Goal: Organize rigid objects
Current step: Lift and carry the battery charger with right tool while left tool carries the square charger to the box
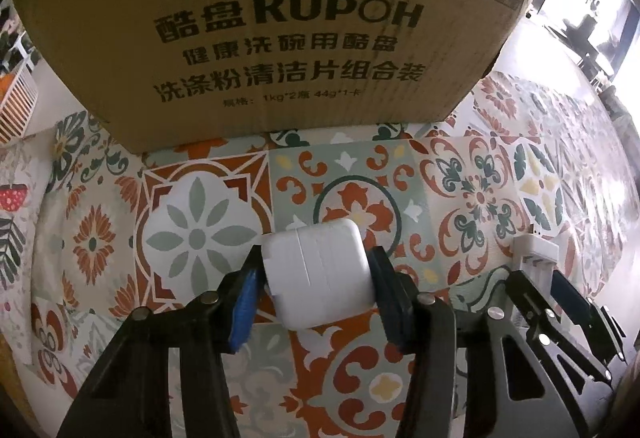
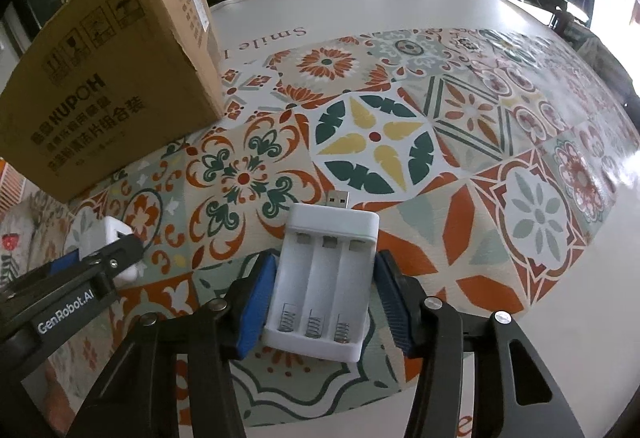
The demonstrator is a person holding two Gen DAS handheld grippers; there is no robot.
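Left gripper [image 1: 316, 278] closed on the white power adapter [image 1: 320, 270]; right gripper [image 2: 324, 294] closed on the white battery charger [image 2: 326, 278].

Each tool's 2 blue-padded jaws stand partly closed, pads pressing the flanks of its object, and both objects look to be resting on or barely clear of the patterned tablecloth [image 2: 400, 142]; I cannot tell which. The charger's 3 bays are empty, its USB plug pointing away from the gripper. The cardboard box [image 1: 260, 22] stands just beyond the adapter, with the charger to the box's right. Judging from this, the task is at an early stage: 2 items are gripped, neither is in the box, and lifting and placing both remain.
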